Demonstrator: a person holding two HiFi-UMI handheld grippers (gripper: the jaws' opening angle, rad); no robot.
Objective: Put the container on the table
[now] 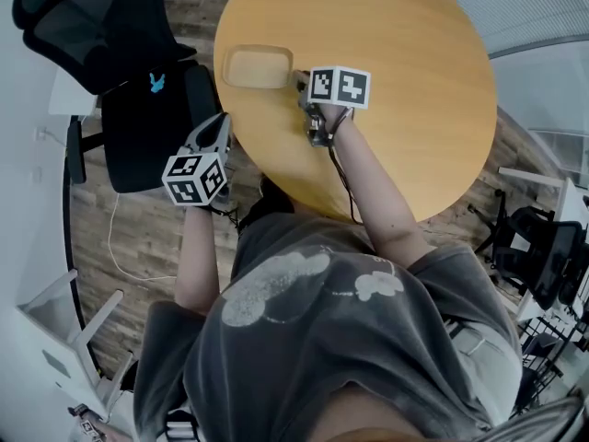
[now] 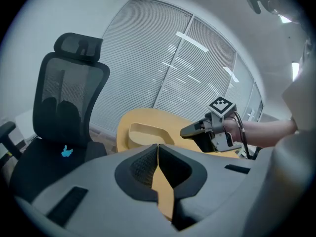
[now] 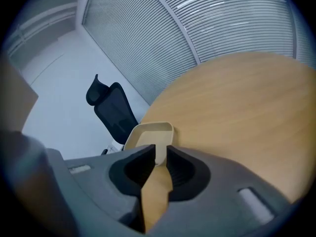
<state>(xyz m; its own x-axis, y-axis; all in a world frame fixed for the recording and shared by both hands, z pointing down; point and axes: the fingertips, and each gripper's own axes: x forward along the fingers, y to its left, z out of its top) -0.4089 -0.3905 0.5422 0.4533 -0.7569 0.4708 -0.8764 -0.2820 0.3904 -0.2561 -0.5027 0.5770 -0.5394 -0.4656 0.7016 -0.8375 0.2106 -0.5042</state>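
A shallow tan container rests on the round wooden table, close to its left edge. My right gripper reaches it from the right. In the right gripper view the container's near rim sits in the narrow gap between the jaw tips of the right gripper, which is shut on it. My left gripper hangs off the table's edge above the floor, shut and holding nothing. The left gripper view has its own gripper, the container and the right gripper beside it.
A black mesh office chair stands just left of the table, with a small blue item on its seat. More chairs and white furniture lie at the right. Slatted blinds run behind the table.
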